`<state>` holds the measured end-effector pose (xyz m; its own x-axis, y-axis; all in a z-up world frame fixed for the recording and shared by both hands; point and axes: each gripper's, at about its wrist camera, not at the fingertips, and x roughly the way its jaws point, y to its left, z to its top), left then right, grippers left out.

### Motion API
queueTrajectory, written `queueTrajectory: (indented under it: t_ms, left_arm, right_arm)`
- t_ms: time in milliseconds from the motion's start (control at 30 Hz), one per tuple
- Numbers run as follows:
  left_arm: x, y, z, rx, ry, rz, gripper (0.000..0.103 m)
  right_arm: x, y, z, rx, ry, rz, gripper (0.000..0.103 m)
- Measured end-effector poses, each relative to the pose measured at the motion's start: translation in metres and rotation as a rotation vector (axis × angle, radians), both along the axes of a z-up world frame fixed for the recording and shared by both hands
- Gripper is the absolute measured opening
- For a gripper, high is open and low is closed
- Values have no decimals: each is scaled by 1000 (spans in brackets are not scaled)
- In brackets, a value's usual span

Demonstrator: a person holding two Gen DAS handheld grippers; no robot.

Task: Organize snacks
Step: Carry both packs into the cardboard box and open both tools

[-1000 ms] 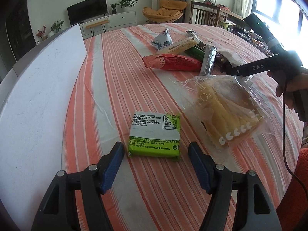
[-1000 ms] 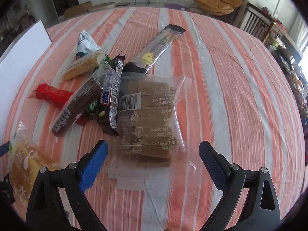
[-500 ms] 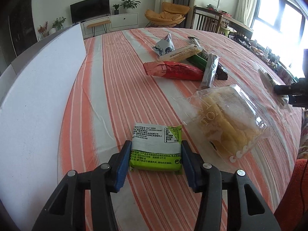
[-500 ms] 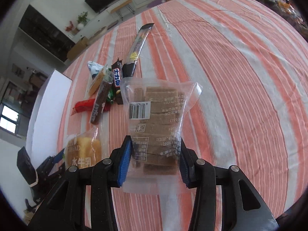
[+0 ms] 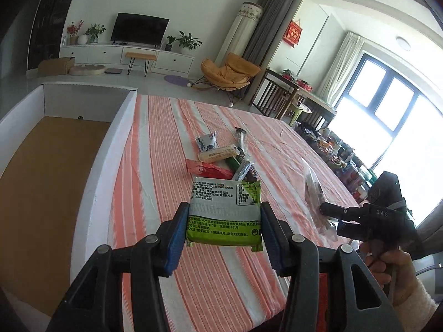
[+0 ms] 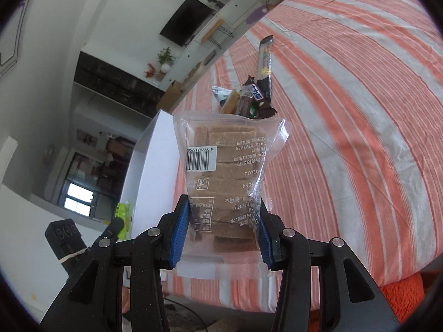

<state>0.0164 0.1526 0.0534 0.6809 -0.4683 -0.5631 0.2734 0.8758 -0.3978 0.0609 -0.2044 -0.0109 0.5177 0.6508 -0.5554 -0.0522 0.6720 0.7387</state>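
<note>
Storage box: a white-walled box (image 5: 121, 127) with a brown bottom fills the left side of the left wrist view, lying along the left edge of the table; the part of its inside that shows holds nothing. In the right wrist view one white wall (image 6: 155, 160) of it shows behind the held bag.

Table: covered with an orange-and-white striped cloth (image 5: 155, 171), running from the frame's centre to its lower right.

Left gripper (image 5: 224, 229): clenched on one green-and-white snack packet (image 5: 224, 207). Both blue pads press its sides at bottom centre of the frame, and it is lifted clear of the cloth, to the right of the box.

Right gripper (image 6: 224, 228): clenched on one clear bag of brown biscuit slabs (image 6: 227, 177) with a barcode label, pinched near its lower end and standing up from the jaws, off the table. In the left wrist view the same gripper (image 5: 324, 210) sits at the right edge with a hand (image 5: 393, 271) on its handle.

Jaw motion: both pairs have just been closing, each with its packet between the pads.

Loose snacks on the cloth: one heap at centre of the left wrist view.
- one blue-and-white pouch (image 5: 207, 144)
- one pale yellow bar (image 5: 218, 153)
- one red packet (image 5: 207, 168)
- one long dark stick pack (image 6: 264, 61), lying at the heap's far end
- one dark chocolate bar (image 6: 256, 94)
- further dark and green wrappers beneath, too overlapped to count

Held count: two packets, one per gripper.
</note>
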Motion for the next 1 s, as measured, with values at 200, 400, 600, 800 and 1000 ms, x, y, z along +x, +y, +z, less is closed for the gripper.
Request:
queueTrajectory:
  t_ms: [200,400,600,800,1000]
  left_arm:
    - [-18,72,48,-14,-70,131,50]
    - [-21,152,41,87,-43,344,50]
    - [-29,210,6,153,27,525,50]
    - [-25,224,-36,253,152,646,79]
    - [-24,184,-44,218,82,543,87]
  right_arm:
    - [-4,78,46,26,-92,158,46]
    - [1,174,89,77,-161,350,47]
    - [22,276,101,37,-185,506,47]
    - [47,335,56,22,-83,535,78]
    - [42,272,3,-63,-70,453,80]
